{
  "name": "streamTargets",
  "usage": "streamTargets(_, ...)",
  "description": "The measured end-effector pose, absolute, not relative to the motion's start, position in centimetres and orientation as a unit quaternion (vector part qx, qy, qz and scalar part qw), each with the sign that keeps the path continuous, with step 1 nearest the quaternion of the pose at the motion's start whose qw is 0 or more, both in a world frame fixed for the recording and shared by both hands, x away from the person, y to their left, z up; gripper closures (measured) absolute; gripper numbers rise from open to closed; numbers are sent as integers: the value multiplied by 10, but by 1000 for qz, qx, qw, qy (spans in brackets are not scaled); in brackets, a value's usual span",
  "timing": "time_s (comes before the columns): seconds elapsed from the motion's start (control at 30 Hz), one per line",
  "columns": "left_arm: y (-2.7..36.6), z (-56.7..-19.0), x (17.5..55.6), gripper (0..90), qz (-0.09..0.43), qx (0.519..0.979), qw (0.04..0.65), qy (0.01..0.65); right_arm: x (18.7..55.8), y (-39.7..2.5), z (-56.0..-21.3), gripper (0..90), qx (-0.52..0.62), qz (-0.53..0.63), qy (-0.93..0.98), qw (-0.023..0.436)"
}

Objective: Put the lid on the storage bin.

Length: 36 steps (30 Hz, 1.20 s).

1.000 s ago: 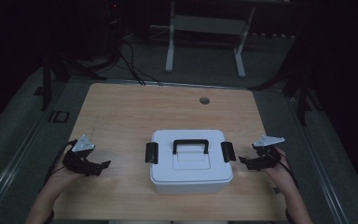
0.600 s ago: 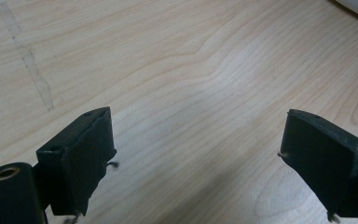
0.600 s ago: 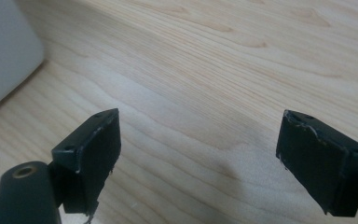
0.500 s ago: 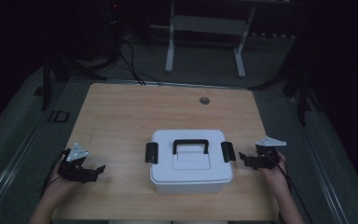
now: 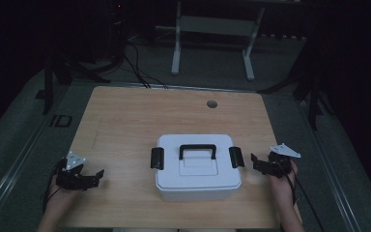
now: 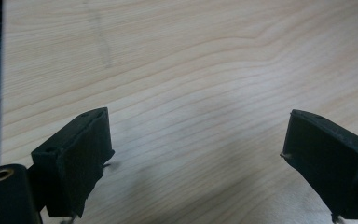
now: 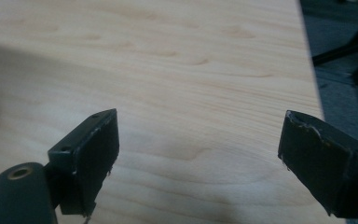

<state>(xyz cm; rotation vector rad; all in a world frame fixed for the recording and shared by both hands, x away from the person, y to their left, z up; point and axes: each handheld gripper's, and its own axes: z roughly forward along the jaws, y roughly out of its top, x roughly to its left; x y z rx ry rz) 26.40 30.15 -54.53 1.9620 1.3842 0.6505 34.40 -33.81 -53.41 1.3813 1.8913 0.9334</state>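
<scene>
Gaping wide, both grippers' fingers point(image 6: 74, 158) hold nothing.

Left claw point(image 5: 95, 176): low at the near left of the high view, jaws pointing right along the surface; grey three-cornered plate on top, cable trailing toward the person.
Left jaws: spread wide in the left gripper view, nothing between them, angled down at the surface point(image 6: 191, 93).
Left hand point(image 5: 58, 198): wrapped around the claw's rear, forearm coming in from the near edge.
Right claw point(image 5: 254, 162): near right, jaws pointing left, grey plate tilted on top.
Right jaws: spread wide in the right gripper view, nothing between them.
Right hand point(image 5: 281, 181): gripping from behind, forearm rising from the near edge, cable beside the wrist.
</scene>
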Motion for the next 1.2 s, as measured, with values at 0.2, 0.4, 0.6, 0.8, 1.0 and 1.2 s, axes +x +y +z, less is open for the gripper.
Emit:
streamTargets(0.2,301,-546,260,81,257,729,332,541,338,-339,-536,117,542,367,689,310)
streamTargets(0.4,297,-551,256,80,268,719,322,554,334,-338,-541,117,544,363,689,314)
streamTargets(0.6,294,-553,253,72,283,716,312,557,327,-341,-549,117,549,356,688,314)
streamTargets(0.8,295,-555,250,73,293,703,313,567,323,-345,-554,116,557,361,679,315)
streamTargets(1.0,295,-558,244,72,312,692,311,573,322,-346,-554,117,557,361,676,320)
streamTargets(1.2,294,-558,240,73,339,680,305,573,320,-348,-553,117,555,367,669,330)
